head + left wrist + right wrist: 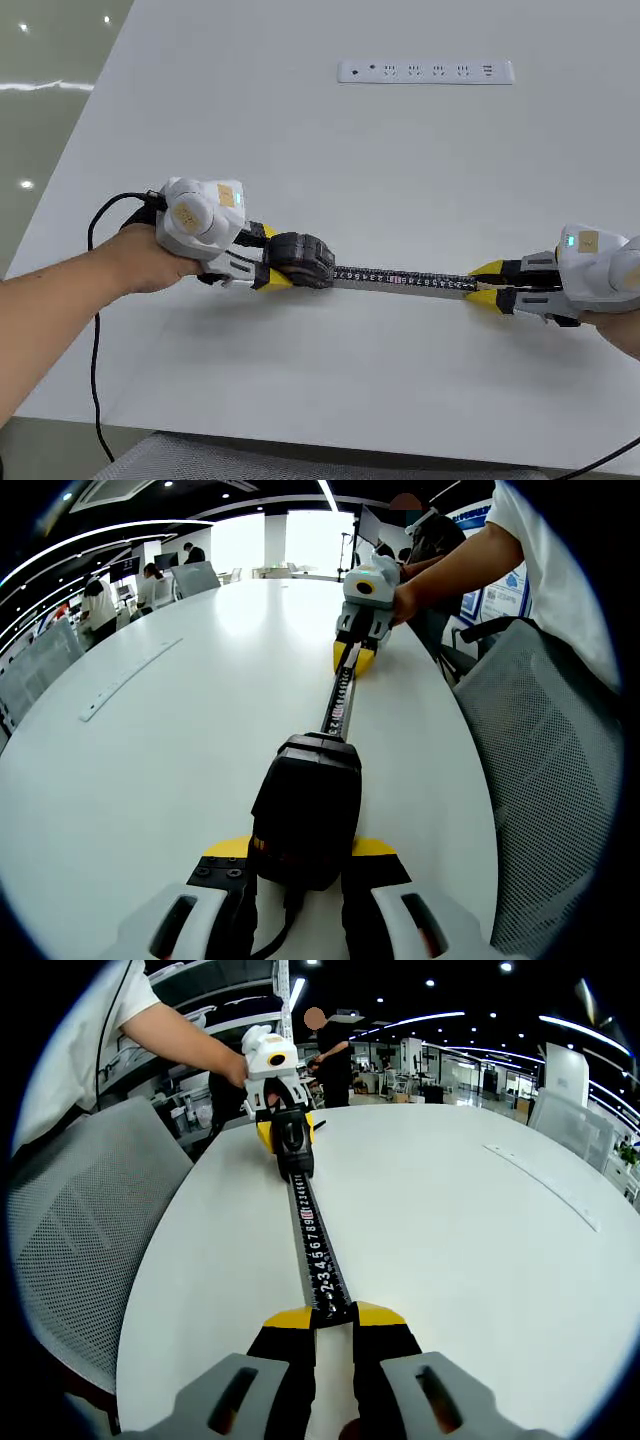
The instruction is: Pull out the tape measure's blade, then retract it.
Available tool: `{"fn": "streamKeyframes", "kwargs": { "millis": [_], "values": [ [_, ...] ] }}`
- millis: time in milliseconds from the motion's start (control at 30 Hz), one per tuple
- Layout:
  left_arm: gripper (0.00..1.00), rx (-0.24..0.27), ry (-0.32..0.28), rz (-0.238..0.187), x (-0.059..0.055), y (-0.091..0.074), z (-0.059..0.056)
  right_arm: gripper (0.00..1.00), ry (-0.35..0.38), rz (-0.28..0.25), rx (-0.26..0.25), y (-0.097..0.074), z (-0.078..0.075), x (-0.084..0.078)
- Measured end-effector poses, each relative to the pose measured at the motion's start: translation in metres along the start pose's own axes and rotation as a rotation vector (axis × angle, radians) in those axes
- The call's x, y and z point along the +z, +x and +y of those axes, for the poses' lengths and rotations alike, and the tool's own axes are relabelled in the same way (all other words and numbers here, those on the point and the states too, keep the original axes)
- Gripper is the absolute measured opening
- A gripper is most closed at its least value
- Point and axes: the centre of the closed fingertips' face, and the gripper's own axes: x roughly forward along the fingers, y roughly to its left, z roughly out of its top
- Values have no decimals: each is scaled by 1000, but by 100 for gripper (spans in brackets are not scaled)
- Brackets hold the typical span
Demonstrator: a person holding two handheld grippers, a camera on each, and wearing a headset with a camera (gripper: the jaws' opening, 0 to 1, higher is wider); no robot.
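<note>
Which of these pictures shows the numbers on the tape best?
The right gripper view: the blade runs up from the right gripper, digits readable. The head view shows a thin strip with tiny marks; the left gripper view, a narrow sliver beyond the case.

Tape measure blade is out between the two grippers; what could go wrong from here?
1. The right gripper pinches only the very end of the blade; if that grip slips, the blade would likely whip back into the case.
2. The left gripper holds the case by its rear part alone, so more pull might drag or twist it out of the jaws.
</note>
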Motion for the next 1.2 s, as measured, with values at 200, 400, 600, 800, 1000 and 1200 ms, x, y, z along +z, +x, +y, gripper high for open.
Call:
{"fn": "streamKeyframes", "kwargs": {
  "millis": [200, 400, 600, 800, 1000, 1200],
  "values": [
    [29, 0, 0, 0, -2, 1, 0, 8, 4, 9, -5, -6, -2, -6],
    [29, 1, 1, -1, -2, 1, -1, 8, 6, 12, -9, -10, -2, -11],
    [29, 0, 1, -1, -2, 1, -2, 8, 9, 14, -15, -20, -4, -15],
    [29, 0, 3, 2, -2, 1, -2, 8, 12, 14, -20, -27, -4, -18],
    [29, -1, 5, 7, -2, 1, -2, 8, 11, 17, -21, -33, -2, -20],
    [29, -1, 6, 10, -2, 1, -2, 8, 13, 20, -25, -37, -2, -23]
  ]
}}
